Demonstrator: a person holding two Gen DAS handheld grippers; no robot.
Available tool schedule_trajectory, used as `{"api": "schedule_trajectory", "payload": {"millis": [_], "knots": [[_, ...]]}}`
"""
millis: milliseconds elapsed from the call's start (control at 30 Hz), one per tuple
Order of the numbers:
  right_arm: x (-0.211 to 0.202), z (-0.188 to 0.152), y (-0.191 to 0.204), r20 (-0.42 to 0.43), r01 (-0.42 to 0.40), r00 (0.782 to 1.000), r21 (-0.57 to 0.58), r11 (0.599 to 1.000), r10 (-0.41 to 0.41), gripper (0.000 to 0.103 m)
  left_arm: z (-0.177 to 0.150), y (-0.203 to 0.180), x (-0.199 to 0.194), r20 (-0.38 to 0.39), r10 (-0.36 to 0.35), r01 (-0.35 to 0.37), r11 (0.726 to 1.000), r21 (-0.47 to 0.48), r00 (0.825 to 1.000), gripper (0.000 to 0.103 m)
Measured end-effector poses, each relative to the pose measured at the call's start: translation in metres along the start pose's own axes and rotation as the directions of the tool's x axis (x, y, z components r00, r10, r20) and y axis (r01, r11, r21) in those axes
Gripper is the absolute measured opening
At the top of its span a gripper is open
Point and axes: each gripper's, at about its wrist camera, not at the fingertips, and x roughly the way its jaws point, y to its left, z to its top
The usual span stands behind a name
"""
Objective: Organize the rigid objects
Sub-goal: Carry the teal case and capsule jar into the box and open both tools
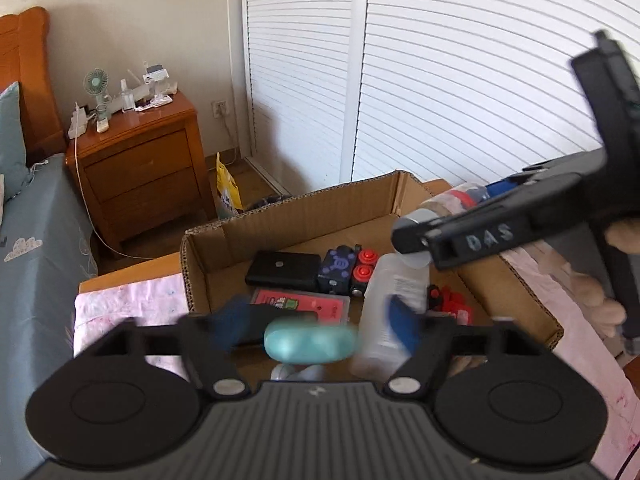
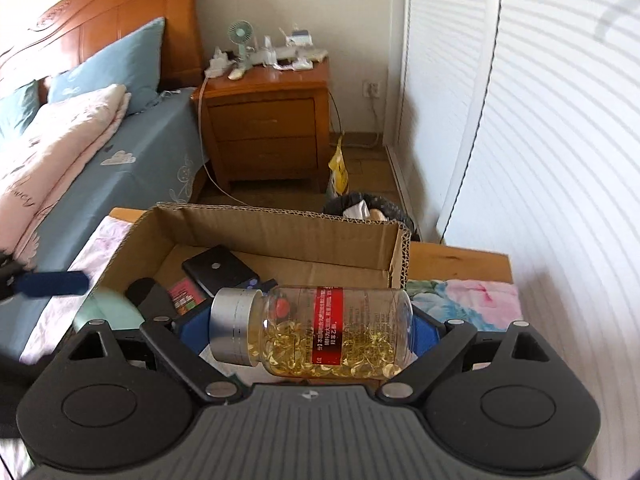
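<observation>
While the right gripper clamps the bottle crosswise, cap to its left, the box lies just ahead and below.

Bottle long axis runs across the fingers, parallel to the box's far wall; open floor shows along that wall, behind the black case. The left gripper stands spread over the box's near edge with a blurred teal object between its fingers; contact cannot be told. Judged nearer the drop zone: the right hand. Keep clear of the left fingers on approach.
</observation>
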Motion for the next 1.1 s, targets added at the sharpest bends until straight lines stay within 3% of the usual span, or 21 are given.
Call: {"api": "schedule_trajectory", "payload": {"millis": [100, 300, 433, 533, 733, 1100], "knots": [[-0.005, -0.002, 0.000, 0.020, 0.000, 1.000, 0.012, 1.000, 0.000, 0.103, -0.009, -0.004, -0.016, 0.043, 0.052, -0.053, 0.998, 0.037, 0.998, 0.095], [-0.044, -0.013, 0.011, 0.053, 0.029, 0.998, 0.004, 1.000, -0.029, 0.103, -0.025, -0.015, -0.050, 0.080, 0.097, -0.100, 0.994, 0.040, 0.992, 0.098], [-0.073, -0.043, 0.032, 0.041, 0.108, 0.993, -0.034, 0.994, -0.107, 0.103, -0.041, -0.022, -0.067, 0.042, 0.160, -0.160, 0.987, -0.009, 0.986, 0.100], [-0.091, -0.071, 0.045, 0.030, 0.120, 0.992, -0.022, 0.993, -0.120, 0.103, -0.054, -0.031, -0.074, 0.015, 0.216, -0.215, 0.976, -0.023, 0.976, 0.100], [-0.111, -0.113, 0.059, 0.008, 0.165, 0.986, 0.047, 0.985, -0.165, 0.103, -0.076, -0.042, -0.086, -0.058, 0.194, -0.199, 0.976, -0.090, 0.979, 0.100], [-0.127, -0.140, 0.054, -0.001, 0.241, 0.970, 0.124, 0.963, -0.242, 0.103, -0.090, -0.053, -0.108, -0.064, 0.254, -0.261, 0.954, -0.146, 0.965, 0.100]]}}
